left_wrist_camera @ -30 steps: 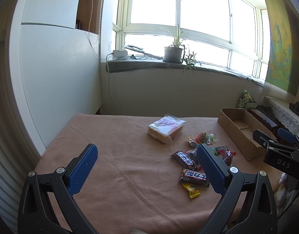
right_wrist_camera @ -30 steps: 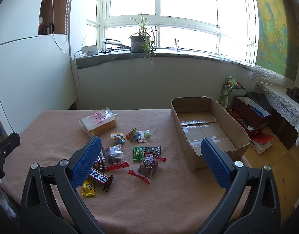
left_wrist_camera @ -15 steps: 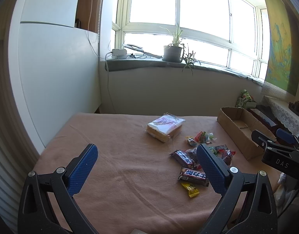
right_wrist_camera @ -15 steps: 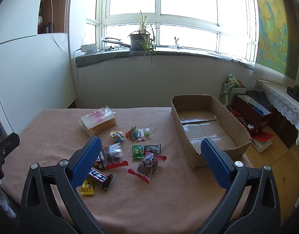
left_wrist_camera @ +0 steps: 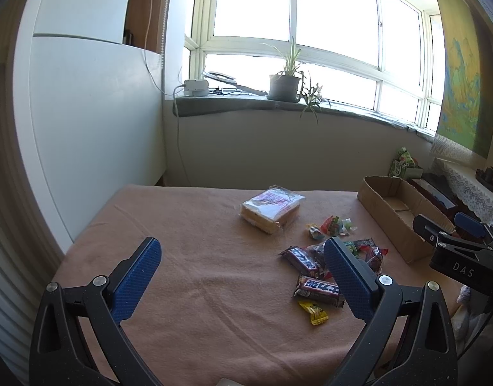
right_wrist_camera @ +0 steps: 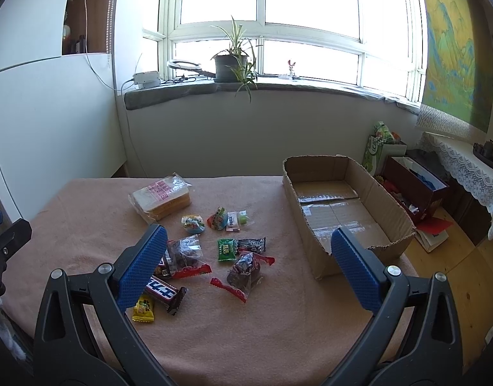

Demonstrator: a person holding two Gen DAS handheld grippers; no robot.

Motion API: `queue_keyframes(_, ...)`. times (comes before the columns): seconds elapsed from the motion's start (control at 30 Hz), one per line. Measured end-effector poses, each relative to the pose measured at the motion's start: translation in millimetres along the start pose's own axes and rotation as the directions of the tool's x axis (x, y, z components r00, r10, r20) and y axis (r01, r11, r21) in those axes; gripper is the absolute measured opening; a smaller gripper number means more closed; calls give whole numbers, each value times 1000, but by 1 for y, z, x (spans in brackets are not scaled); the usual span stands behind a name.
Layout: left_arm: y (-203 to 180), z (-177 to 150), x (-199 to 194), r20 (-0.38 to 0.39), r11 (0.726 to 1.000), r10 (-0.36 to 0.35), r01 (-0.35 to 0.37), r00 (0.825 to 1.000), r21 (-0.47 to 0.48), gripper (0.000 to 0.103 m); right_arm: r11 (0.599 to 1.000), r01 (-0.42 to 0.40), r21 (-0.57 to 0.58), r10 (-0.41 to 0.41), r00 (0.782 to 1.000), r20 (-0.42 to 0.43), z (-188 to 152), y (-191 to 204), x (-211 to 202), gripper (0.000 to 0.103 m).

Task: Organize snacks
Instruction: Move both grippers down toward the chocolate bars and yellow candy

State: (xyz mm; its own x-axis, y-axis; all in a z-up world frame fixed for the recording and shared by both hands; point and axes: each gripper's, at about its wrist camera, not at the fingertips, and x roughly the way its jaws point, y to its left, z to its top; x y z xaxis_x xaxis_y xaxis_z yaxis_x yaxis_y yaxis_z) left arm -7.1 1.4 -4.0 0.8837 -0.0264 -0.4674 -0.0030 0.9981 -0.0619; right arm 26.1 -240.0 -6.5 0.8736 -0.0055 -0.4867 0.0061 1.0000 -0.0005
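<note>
Several snacks lie on a pink-brown blanket (right_wrist_camera: pixel 85 225): a wrapped sandwich pack (right_wrist_camera: pixel 161 197), a Snickers bar (right_wrist_camera: pixel 164 292), a yellow candy (right_wrist_camera: pixel 143 308), a green packet (right_wrist_camera: pixel 226 249), a dark bag with red ends (right_wrist_camera: pixel 245 268) and small candies (right_wrist_camera: pixel 219 218). An open, empty cardboard box (right_wrist_camera: pixel 339 212) stands to their right. My right gripper (right_wrist_camera: pixel 246 270) is open and empty above the pile. My left gripper (left_wrist_camera: pixel 241 275) is open and empty, left of the snacks; the sandwich pack (left_wrist_camera: pixel 270 209), the Snickers bar (left_wrist_camera: pixel 319 289) and the box (left_wrist_camera: pixel 394 212) show there too.
The right gripper's body (left_wrist_camera: pixel 462 254) shows at the right edge of the left wrist view. A white cabinet (left_wrist_camera: pixel 85 128) stands to the left. A windowsill with a potted plant (right_wrist_camera: pixel 232 61) runs behind. Bags and a red box (right_wrist_camera: pixel 413 186) sit on the floor to the right.
Both grippers have stayed open and nearly still; the views have shifted only slightly, as if pulled back a little. No snack has moved.
</note>
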Motion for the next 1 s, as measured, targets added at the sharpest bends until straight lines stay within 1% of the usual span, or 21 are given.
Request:
queue_keyframes(0.37, -1, -3, 6, -19, 1000, -14, 14, 1000, -3, 101, 1000, -1, -1, 1, 1000, -12, -2, -1, 5, 103)
queue_keyframes(0.57, 2, -9, 18, -61, 999, -33, 32, 998, -17, 98, 1000, -2, -2, 2, 1000, -25, -3, -2, 11, 103)
queue_keyframes(0.7, 4, -15, 26, -98, 998, -53, 51, 994, -27, 96, 999, -37, -5, 37, 999, -36, -6, -4, 16, 103)
queue_keyframes(0.87, 8, -25, 36, -146, 997, -67, 61, 987, -46, 94, 995, -68, -73, 68, 998, -11, -16, -8, 23, 103)
queue_keyframes(1.0, 11, -33, 43, -183, 995, -88, 78, 979, -60, 88, 987, -125, -99, 117, 990, -84, -24, -16, 39, 103)
